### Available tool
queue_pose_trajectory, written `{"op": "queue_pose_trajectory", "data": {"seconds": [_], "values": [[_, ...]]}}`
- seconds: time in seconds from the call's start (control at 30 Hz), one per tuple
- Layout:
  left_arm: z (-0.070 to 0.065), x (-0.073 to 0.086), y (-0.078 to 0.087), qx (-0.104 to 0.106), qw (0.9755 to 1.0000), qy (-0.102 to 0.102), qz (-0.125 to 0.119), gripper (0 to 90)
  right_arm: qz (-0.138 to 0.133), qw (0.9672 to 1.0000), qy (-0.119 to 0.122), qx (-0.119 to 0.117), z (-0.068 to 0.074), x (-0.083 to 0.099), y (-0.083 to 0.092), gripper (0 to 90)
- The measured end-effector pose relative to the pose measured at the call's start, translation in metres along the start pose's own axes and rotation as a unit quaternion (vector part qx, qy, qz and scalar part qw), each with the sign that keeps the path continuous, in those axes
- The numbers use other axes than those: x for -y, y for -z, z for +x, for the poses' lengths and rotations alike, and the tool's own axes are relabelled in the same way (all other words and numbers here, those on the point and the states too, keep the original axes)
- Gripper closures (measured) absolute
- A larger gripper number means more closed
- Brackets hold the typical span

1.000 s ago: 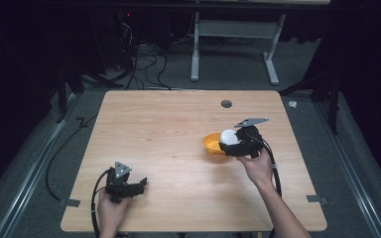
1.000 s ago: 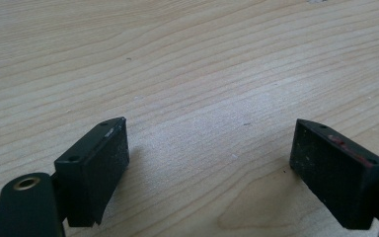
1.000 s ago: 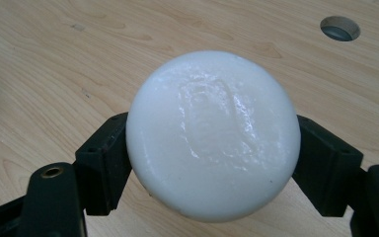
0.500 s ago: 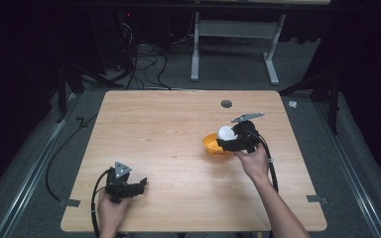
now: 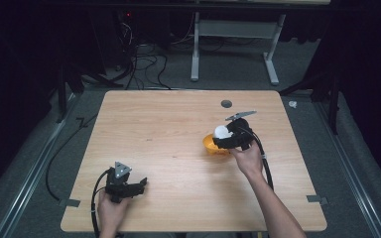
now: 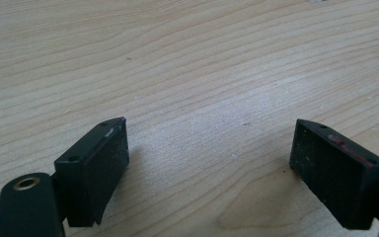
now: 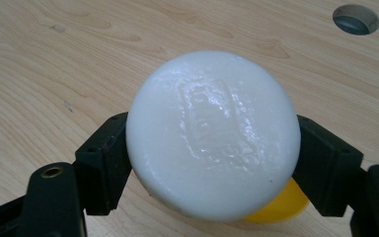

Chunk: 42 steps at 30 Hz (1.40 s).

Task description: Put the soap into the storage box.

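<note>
A round white soap bar (image 7: pixel 212 133) with a stamped mark on its face sits between the two black jaws of my right gripper (image 7: pixel 212 153), which is shut on it. In the high view the white soap bar (image 5: pixel 222 131) hangs just above an orange-yellow bowl (image 5: pixel 211 145) right of the table's middle, with the right gripper (image 5: pixel 226 138) over the bowl's far side. A sliver of the yellow bowl (image 7: pixel 281 205) peeks out under the soap. My left gripper (image 5: pixel 140 184) rests near the table's front left corner, and its jaws (image 6: pixel 209 173) stand wide open over bare wood.
The wooden table (image 5: pixel 168 129) has a round cable hole (image 5: pixel 226 103) near its far edge, also seen as a cable hole (image 7: pixel 356 19). Black cables trail from both grippers. A metal desk frame (image 5: pixel 233 44) and floor cables lie beyond the table.
My right gripper has carried the soap a little left and away from me, above the bowl's far rim. The left gripper has stayed still.
</note>
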<state>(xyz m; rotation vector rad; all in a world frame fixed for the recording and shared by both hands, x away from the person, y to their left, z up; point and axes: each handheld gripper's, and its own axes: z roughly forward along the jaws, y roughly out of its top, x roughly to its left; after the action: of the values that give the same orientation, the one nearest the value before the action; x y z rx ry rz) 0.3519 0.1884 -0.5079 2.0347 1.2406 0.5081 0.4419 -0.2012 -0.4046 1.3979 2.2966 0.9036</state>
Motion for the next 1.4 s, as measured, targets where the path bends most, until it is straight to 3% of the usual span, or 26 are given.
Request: {"op": "queue_pose_trajectory", "data": {"seconds": [0.97,1.4], "values": [[0.0,0.0,0.0,0.0,1.0,0.0,0.001,15.6,0.044,0.9985,-0.015,0.028,-0.004,0.008,-0.034,25.0],[0.0,0.0,0.0,0.0,1.0,0.0,0.0,15.6,0.047,0.9979,-0.027,0.035,-0.004,0.008,-0.034,25.0]]}}
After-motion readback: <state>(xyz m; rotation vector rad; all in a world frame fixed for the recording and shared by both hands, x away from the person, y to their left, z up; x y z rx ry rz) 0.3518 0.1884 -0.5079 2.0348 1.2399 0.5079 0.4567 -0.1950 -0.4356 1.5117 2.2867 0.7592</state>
